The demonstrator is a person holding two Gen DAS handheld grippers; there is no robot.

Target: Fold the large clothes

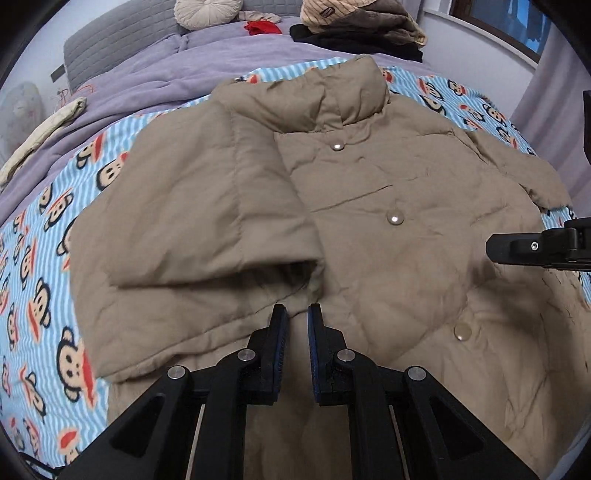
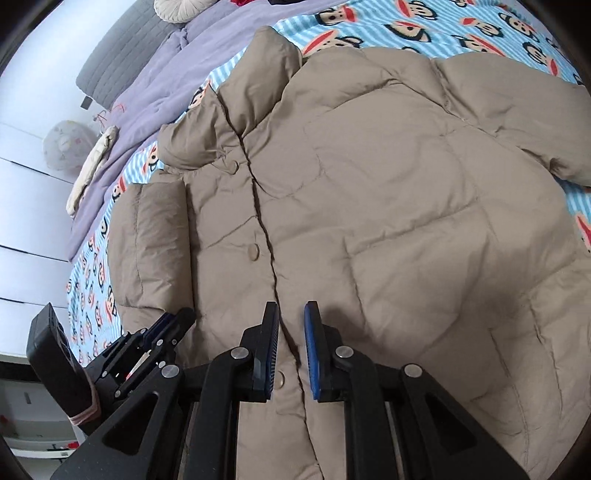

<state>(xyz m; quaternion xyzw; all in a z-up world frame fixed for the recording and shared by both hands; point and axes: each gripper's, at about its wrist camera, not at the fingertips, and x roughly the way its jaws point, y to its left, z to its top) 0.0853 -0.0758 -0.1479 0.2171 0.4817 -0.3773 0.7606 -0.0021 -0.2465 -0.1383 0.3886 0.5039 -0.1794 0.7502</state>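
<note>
Jacket [image 1: 369, 221], tan and quilted, lies spread front-up on the monkey-print blanket [image 1: 44, 295] and fills the middle of both my wrist views. Its stand-up collar [image 1: 351, 92] points to the top of the left view, and snap buttons [image 1: 394, 218] run down its closed front. One sleeve [image 1: 207, 221] is folded inward across the chest, its cuff ending just above my left gripper [image 1: 297, 314]. That gripper hangs over the lower front panel with its jaws drawn nearly together and nothing between the blue pads [image 1: 313, 347]; I see only fabric through the narrow slit.

My right gripper [image 2: 291, 314] hovers over the front placket seam [image 2: 264, 229], low in its own view, jaws likewise pinched almost shut and gripping nothing. The other sleeve [image 2: 535, 122] stretches off to the upper right of that view. Whether either set of tips touches the cloth I cannot tell.

At the right edge of the left view only a black stub of the right gripper shows, the rest cut off. In the lower left of the right view the left gripper appears edge-on, its jaws hard to read. The jacket's hem is hidden beneath my own black frames in both views.

Beyond the blanket a lilac duvet [image 1: 155, 74] covers the bed's far part, with a round cushion [image 1: 207, 13], a red item [image 1: 262, 27] too small to identify, and a pile of clothes [image 1: 362, 29] cut off at the top.
</note>
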